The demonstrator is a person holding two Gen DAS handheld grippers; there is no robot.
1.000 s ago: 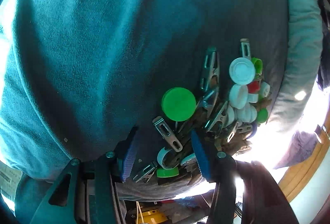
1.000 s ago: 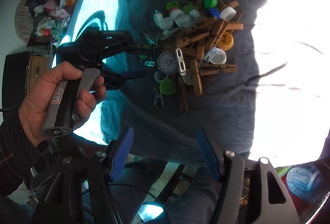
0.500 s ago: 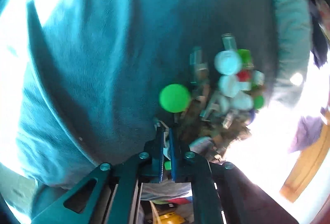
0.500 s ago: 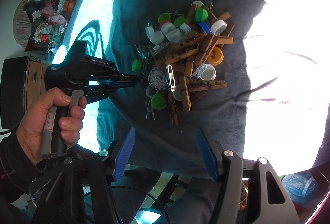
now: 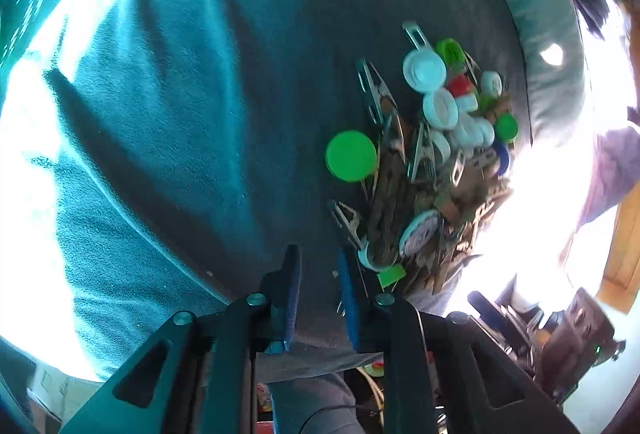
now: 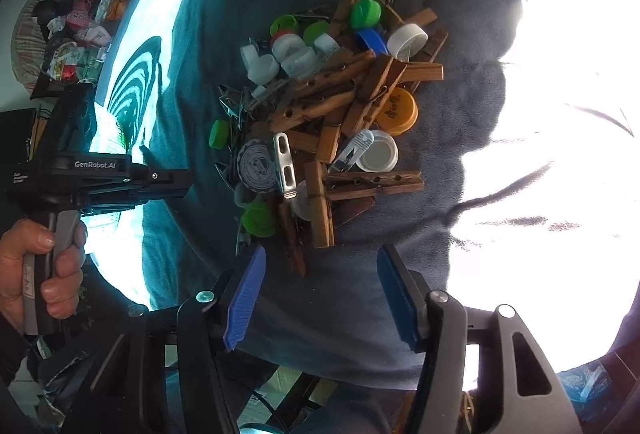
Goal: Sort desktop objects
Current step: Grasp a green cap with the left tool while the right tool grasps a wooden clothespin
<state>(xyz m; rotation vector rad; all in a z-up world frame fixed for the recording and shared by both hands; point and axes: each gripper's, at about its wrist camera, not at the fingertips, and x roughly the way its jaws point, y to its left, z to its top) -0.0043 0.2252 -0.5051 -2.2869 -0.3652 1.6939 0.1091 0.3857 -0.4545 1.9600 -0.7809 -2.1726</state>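
Mixed pile [image 6: 320, 122] of wooden clothespins, metal clips, bottle caps on blue blanket [image 5: 168, 138]. Left gripper [image 5: 318, 266] beside pile edge, jaws narrow, just reopened slightly, nothing between. Right gripper [image 6: 320, 274] over pile's near edge, jaws half-wide, closing, empty.

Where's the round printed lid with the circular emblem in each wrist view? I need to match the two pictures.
Left wrist: printed lid at lower right of the pile, tilted, right of the left tongs.
Right wrist: printed lid at the pile's left-centre, beside a flat metal clip.
Shared landmark: the wooden clothespins heaped next to it.
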